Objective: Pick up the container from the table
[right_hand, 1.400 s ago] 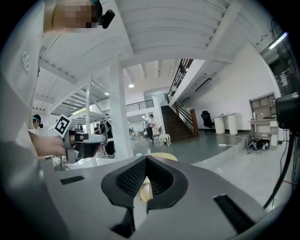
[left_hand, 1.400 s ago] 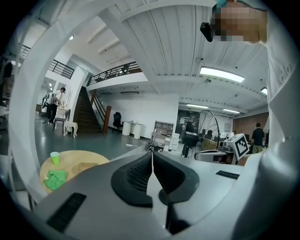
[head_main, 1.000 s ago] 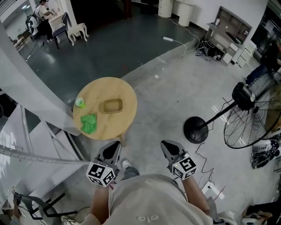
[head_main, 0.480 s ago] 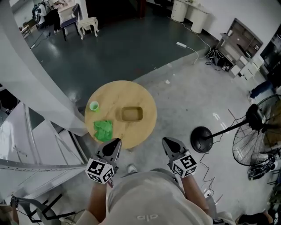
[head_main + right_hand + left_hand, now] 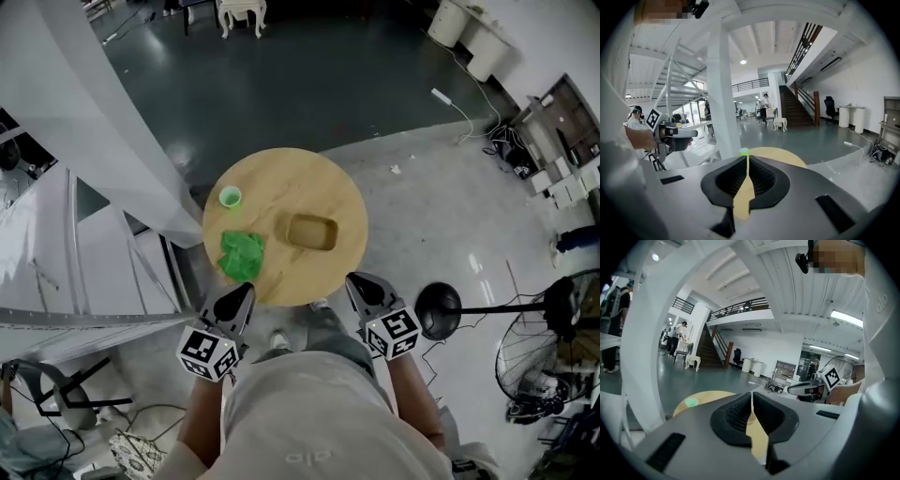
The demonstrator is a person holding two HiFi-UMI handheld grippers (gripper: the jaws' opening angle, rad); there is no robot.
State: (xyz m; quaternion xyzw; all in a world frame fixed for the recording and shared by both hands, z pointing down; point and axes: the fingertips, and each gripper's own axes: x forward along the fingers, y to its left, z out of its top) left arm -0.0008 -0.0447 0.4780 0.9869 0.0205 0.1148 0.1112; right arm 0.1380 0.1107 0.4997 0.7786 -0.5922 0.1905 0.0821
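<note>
1 overhead, 2 low toward table [image 5: 281, 187]

container [image 5: 311, 232] | tan, rectangular, open-topped | upright | right of centre on round wooden table [image 5: 281, 183]

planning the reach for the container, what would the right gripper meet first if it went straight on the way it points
Probably the round table, whose near rim lies just ahead of the right gripper; further along that line sits the tan container. Height is unclear, so it might pass over the rim.
</note>
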